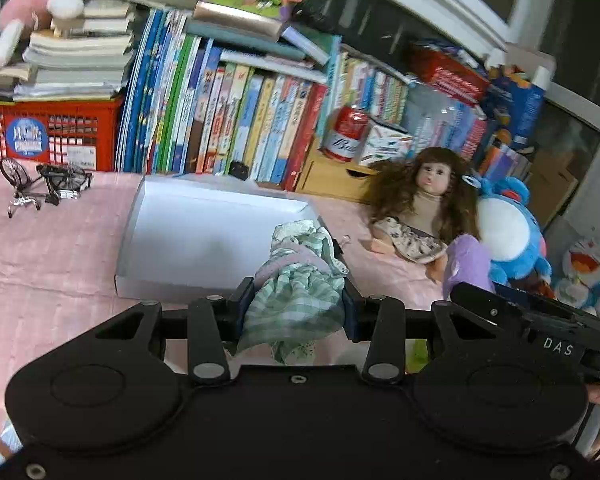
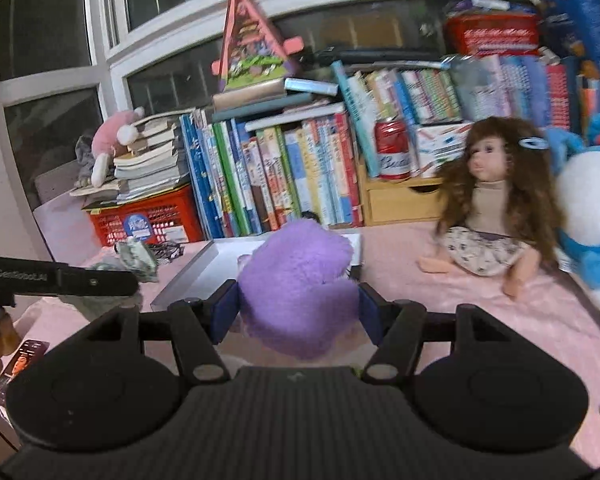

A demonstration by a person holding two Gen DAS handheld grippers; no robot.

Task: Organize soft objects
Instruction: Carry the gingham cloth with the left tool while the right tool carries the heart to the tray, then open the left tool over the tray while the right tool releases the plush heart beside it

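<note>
My left gripper (image 1: pixel 298 304) is shut on a bunched green striped cloth (image 1: pixel 296 280), held above the near edge of a shallow white box (image 1: pixel 188 232). My right gripper (image 2: pixel 298 310) is shut on a fluffy purple plush (image 2: pixel 298 280), lifted in front of the same white box (image 2: pixel 204 264). In the left wrist view the purple plush (image 1: pixel 466 264) shows at the right, with the right tool's black body below it. The green cloth (image 2: pixel 138 262) appears at the left in the right wrist view.
A long-haired doll (image 1: pixel 418 208) sits on the pink tablecloth (image 1: pixel 48 248) beside a blue plush (image 1: pixel 512 232). Books (image 1: pixel 228 116), a red crate (image 1: pixel 52 132), a red can (image 1: pixel 346 132) and a wooden drawer (image 1: pixel 332 178) line the back. A small model bicycle (image 1: pixel 44 184) stands left.
</note>
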